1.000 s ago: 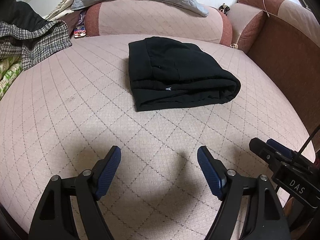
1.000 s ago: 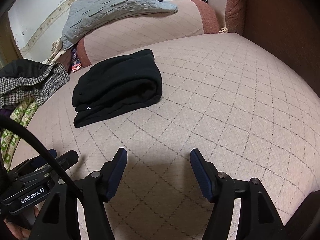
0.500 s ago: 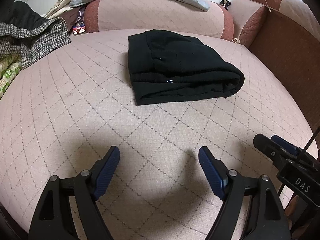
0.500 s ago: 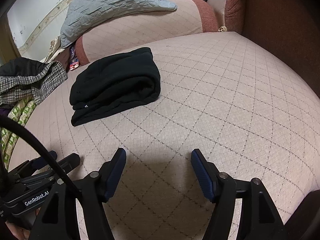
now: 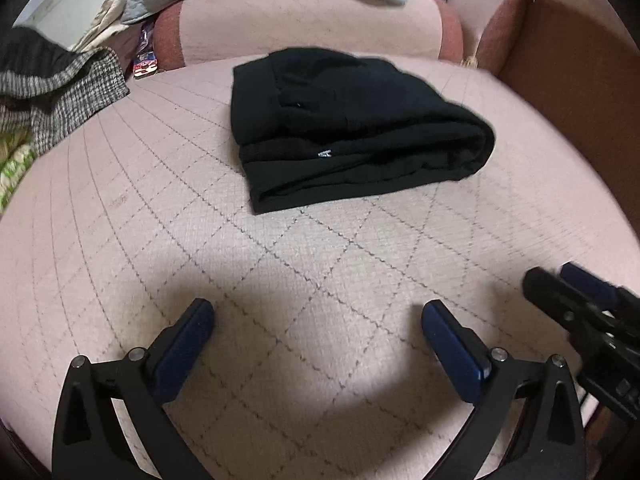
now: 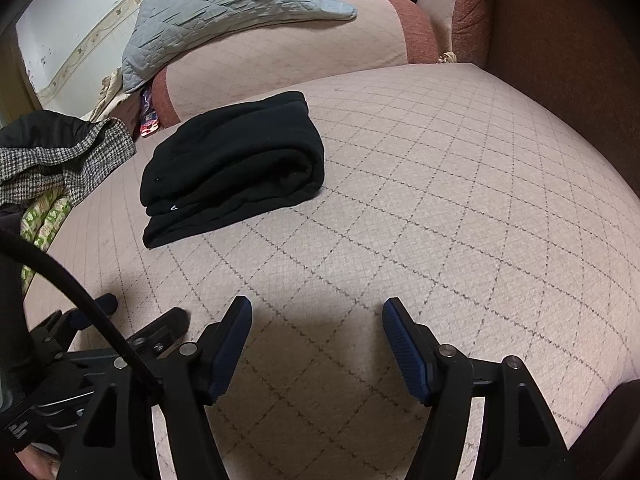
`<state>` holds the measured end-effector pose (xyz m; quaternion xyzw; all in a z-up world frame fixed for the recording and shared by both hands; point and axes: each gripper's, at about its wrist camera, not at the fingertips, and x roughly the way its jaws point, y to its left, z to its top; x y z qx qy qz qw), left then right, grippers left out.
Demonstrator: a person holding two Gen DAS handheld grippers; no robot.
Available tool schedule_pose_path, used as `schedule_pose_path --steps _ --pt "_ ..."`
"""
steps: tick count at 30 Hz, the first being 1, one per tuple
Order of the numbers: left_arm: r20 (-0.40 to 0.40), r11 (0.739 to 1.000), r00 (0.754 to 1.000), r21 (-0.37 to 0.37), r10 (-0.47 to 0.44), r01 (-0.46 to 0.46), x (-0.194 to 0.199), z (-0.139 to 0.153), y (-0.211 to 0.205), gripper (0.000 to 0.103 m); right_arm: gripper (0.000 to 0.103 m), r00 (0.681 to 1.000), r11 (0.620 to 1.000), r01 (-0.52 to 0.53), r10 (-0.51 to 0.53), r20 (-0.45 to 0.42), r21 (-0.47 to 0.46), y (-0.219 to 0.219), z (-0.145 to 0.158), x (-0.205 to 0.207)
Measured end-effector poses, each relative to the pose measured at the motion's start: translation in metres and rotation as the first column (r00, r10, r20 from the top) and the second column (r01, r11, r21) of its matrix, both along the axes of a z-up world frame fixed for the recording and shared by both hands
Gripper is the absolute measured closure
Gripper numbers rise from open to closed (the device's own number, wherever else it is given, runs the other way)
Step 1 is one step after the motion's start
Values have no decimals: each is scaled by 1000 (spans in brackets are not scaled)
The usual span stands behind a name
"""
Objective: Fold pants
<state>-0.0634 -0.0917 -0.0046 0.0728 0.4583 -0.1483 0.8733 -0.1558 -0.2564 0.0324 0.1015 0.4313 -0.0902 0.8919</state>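
The black pants (image 5: 352, 128) lie folded in a thick stack on the pink quilted sofa seat (image 5: 280, 280), a small white label on the near edge. In the right wrist view the pants (image 6: 236, 164) sit far left of centre. My left gripper (image 5: 316, 312) is open and empty, low over the seat, well short of the pants. My right gripper (image 6: 316, 308) is open and empty too, near the seat's front. The right gripper shows at the left view's right edge (image 5: 580, 312); the left gripper shows at the right view's lower left (image 6: 120, 320).
A pink bolster (image 5: 312, 20) with a grey quilted blanket (image 6: 224, 12) lies behind the pants. A houndstooth and black garment pile (image 5: 52, 84) sits at the left. A brown armrest (image 6: 560, 40) bounds the right side. A black cable (image 6: 72, 292) crosses the right view.
Both grippers have drawn slightly back and shifted; the pants sit a little farther up in the views. Both stay open. The pants have not moved on the seat.
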Motion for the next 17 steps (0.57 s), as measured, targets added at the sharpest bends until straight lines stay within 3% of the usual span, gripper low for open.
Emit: schedule_pose_path --steps 5,9,13,17 --pt "-11 1000 1000 -25 -17 17 5 0 3 0 30 1000 1000 13 -13 16 -10 0 4 -3" --pt "-4 996 1000 -87 -3 3 3 7 12 0 30 999 1000 17 -16 29 -21 1 10 -5" --pt "24 990 998 -128 54 -51 7 21 32 0 30 999 999 -22 24 34 -49 13 21 1" --pt "87 985 985 -101 148 -139 11 36 55 0 28 996 994 -66 70 50 -88 30 33 11"
